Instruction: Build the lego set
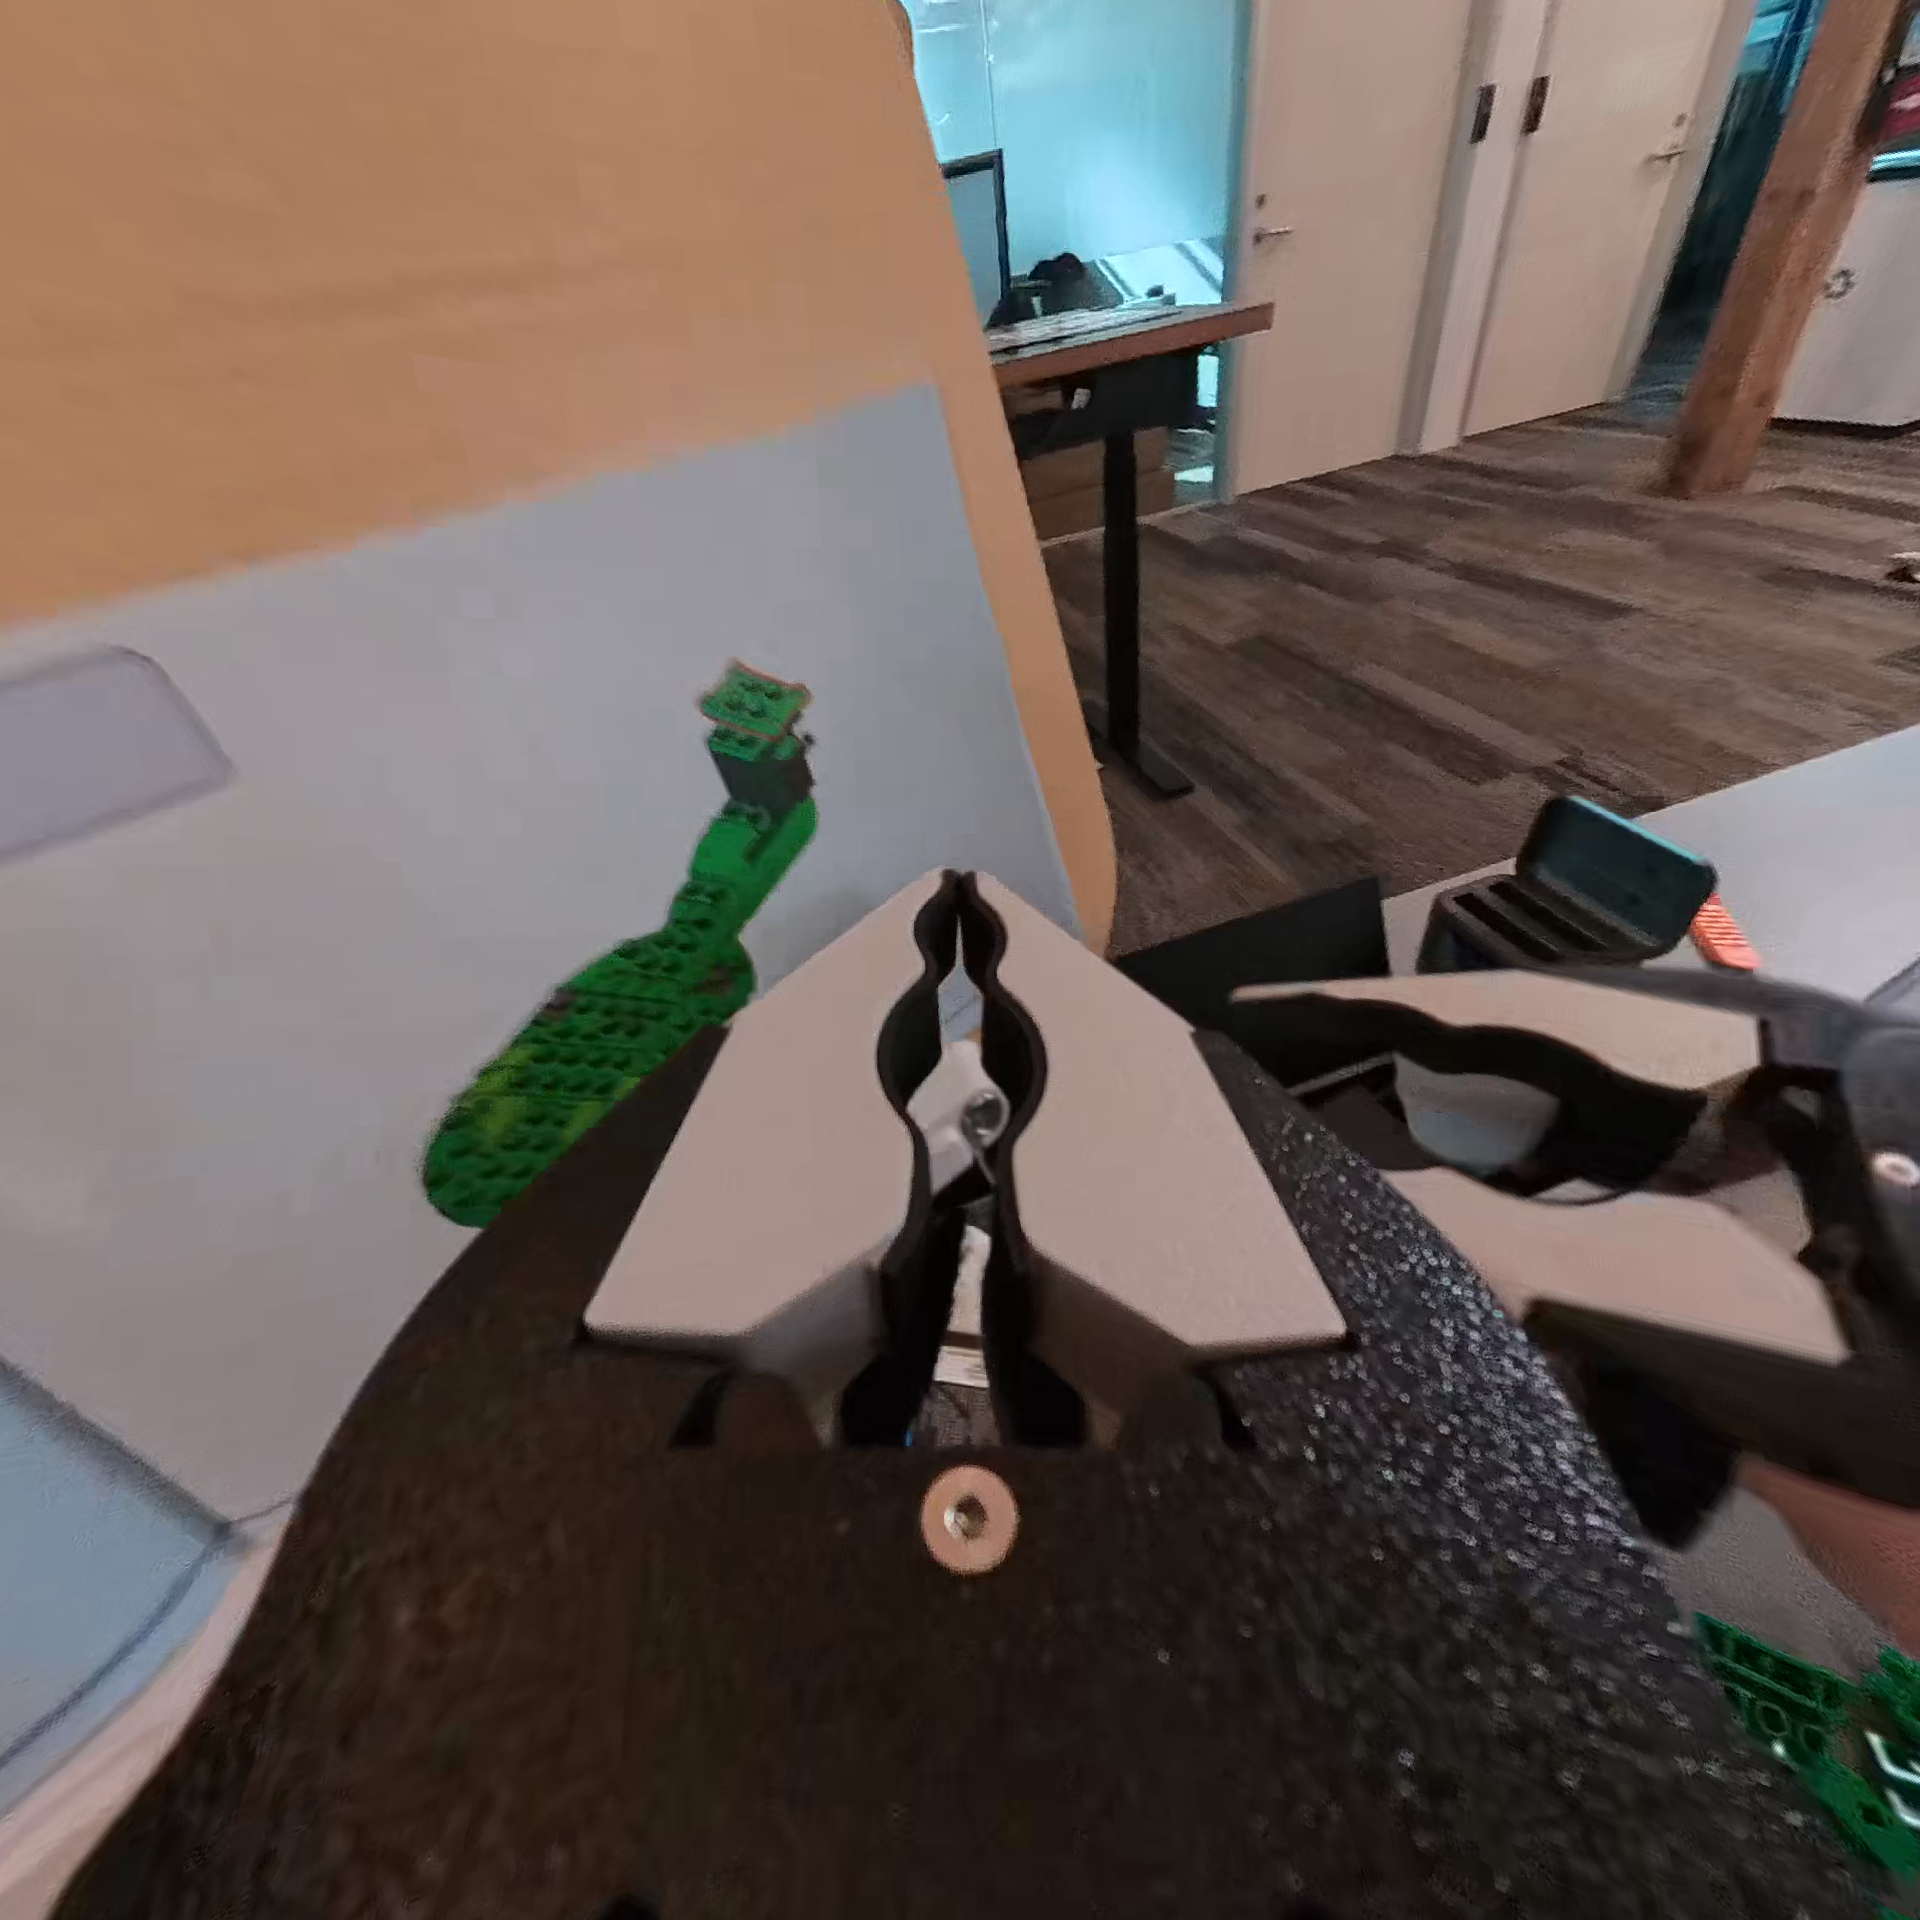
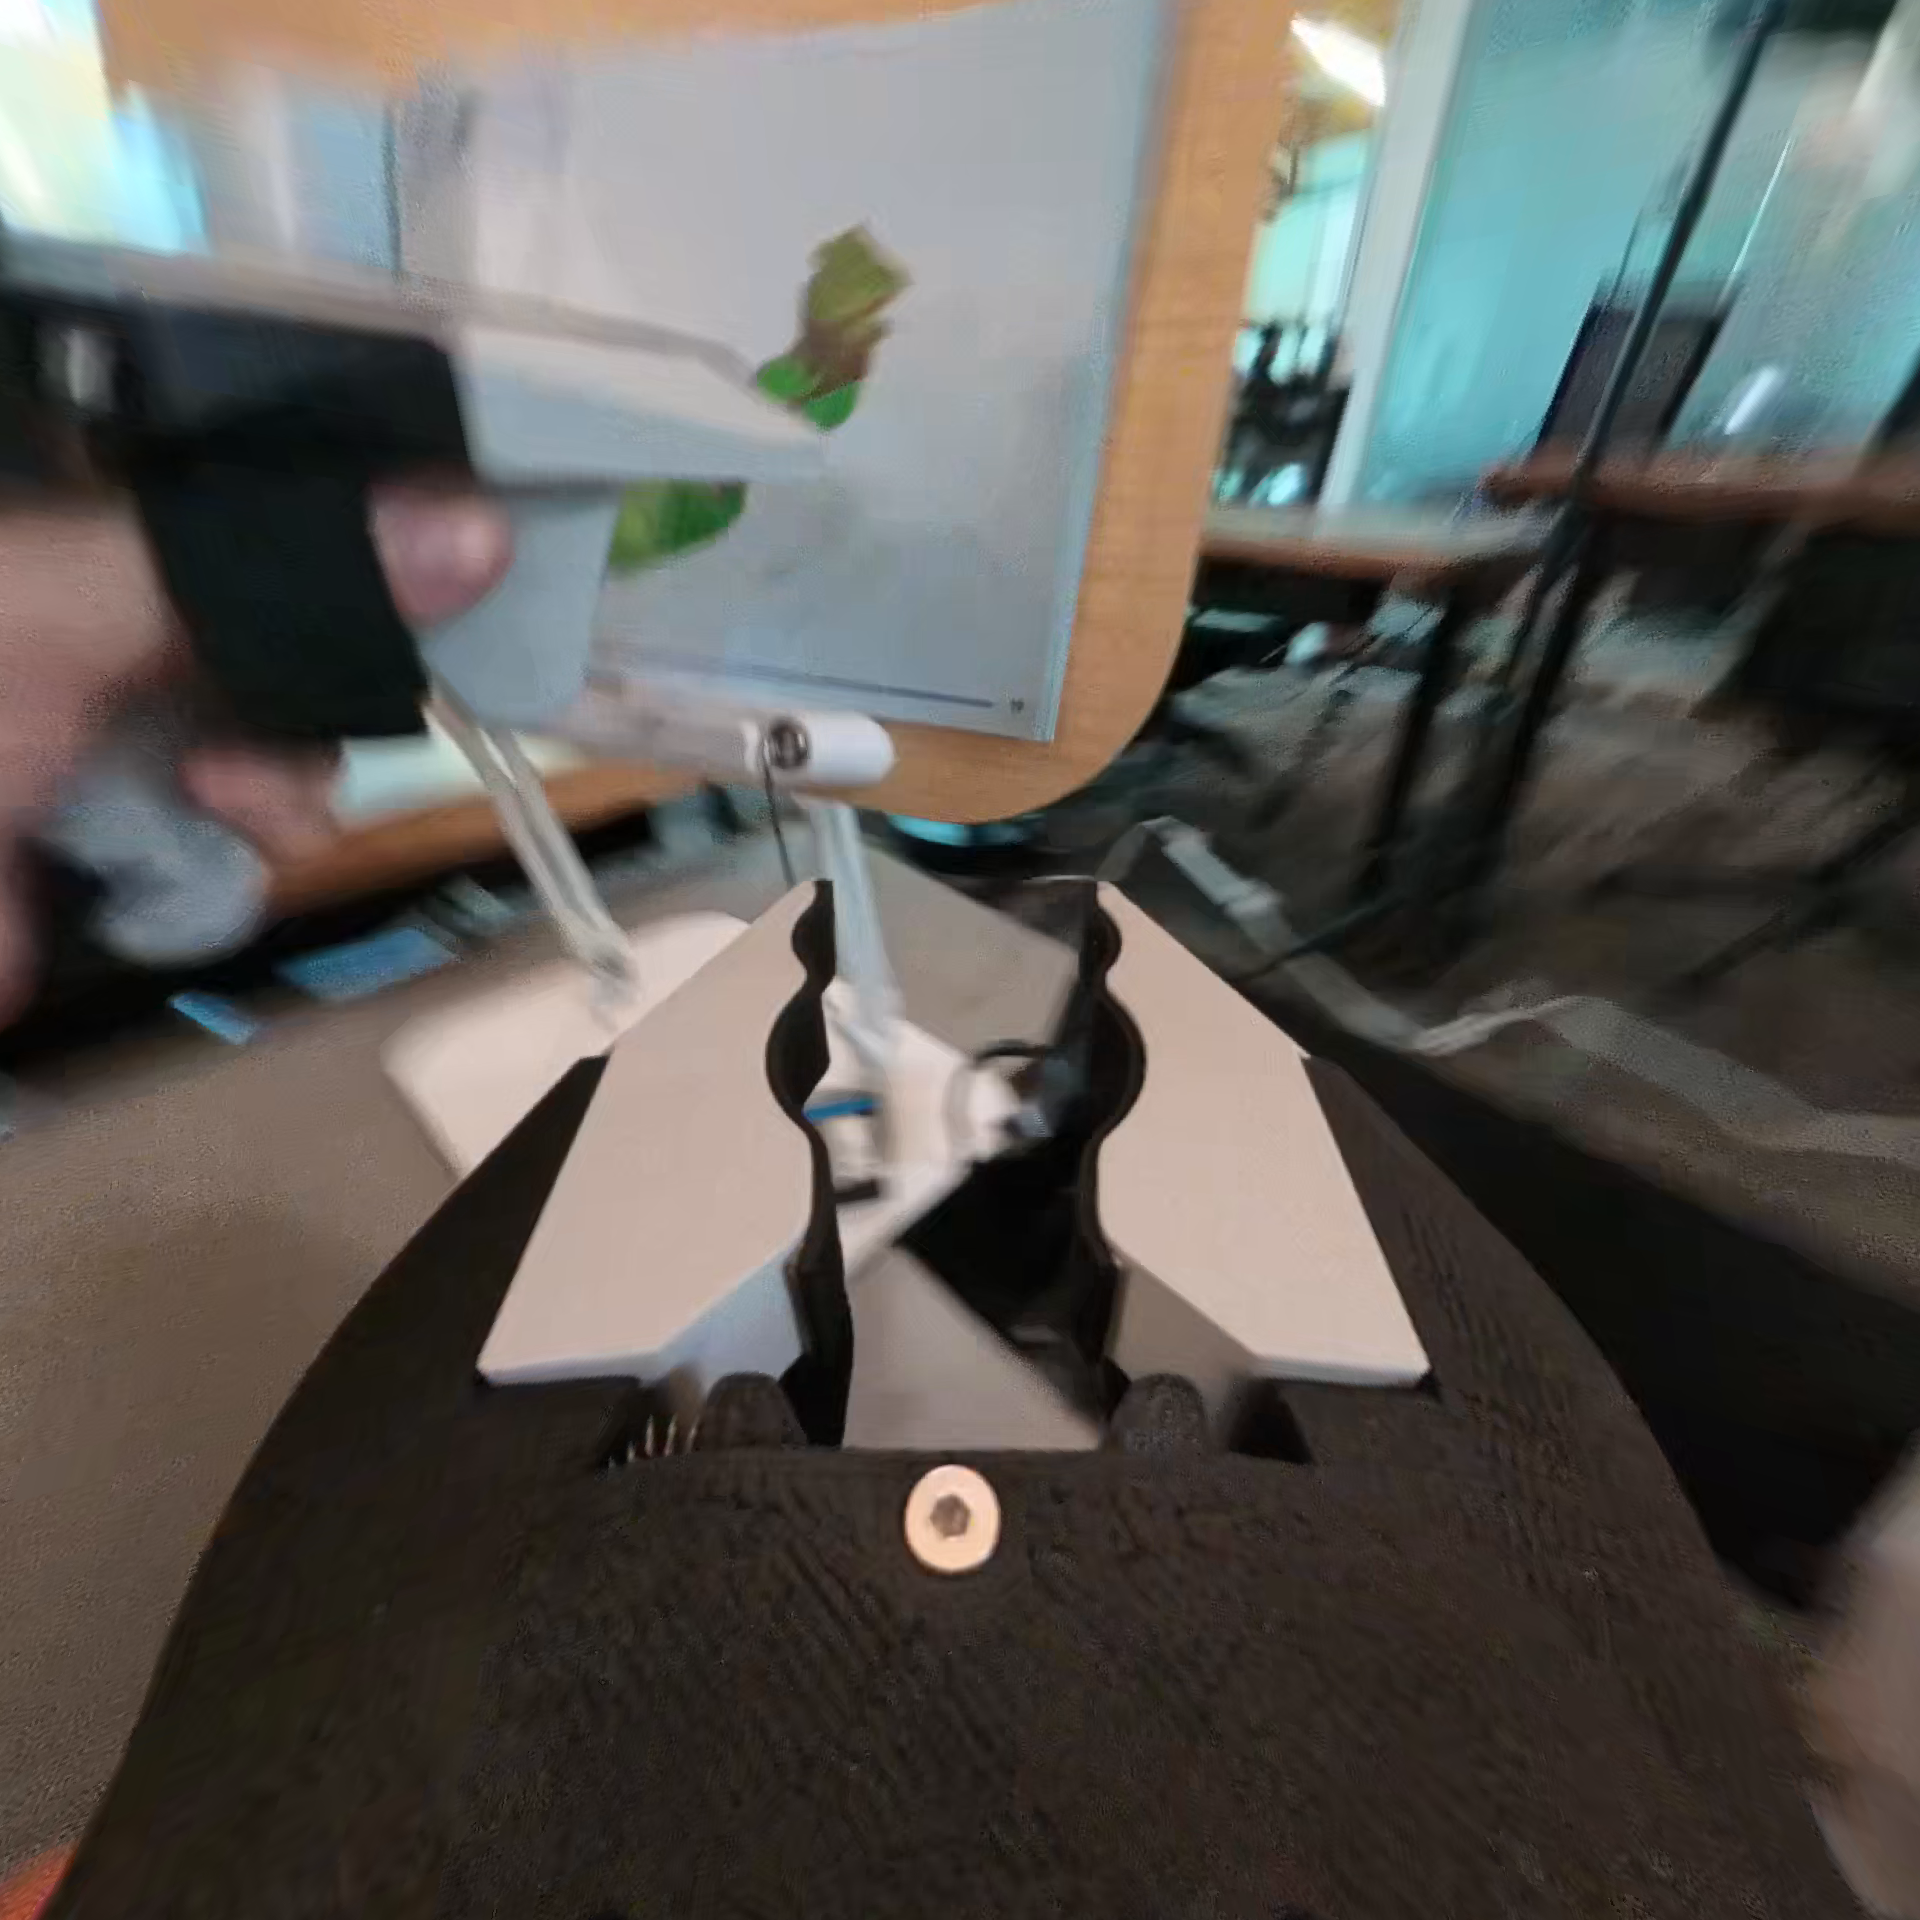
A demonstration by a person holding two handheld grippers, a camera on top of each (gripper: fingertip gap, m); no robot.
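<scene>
An instruction page (image 1: 436, 790) leans on a wooden board (image 1: 416, 260) and pictures a long green lego build (image 1: 623, 997). My left gripper (image 1: 961, 883) is shut with nothing between its tips, just in front of the page's lower right corner. My right gripper (image 2: 961, 904) is open and empty, pointing at the board's stand (image 2: 821, 748). It also shows side-on in the left wrist view (image 1: 1320, 1091), close to the right of the left gripper. The left gripper (image 2: 623, 436), held by a hand, shows blurred in the right wrist view, covering part of the pictured build (image 2: 842, 312). Loose green lego pieces (image 1: 1808, 1725) lie at the lower right.
An open black case with a teal lid (image 1: 1558, 904) stands on the white table (image 1: 1818, 831), with an orange piece (image 1: 1725, 935) beside it. The stand has a white base (image 2: 488, 1049). Behind are a desk (image 1: 1122, 343), a wooden post (image 1: 1766, 260) and dark flooring. My hands' fingertips stand some 8 centimetres from each other.
</scene>
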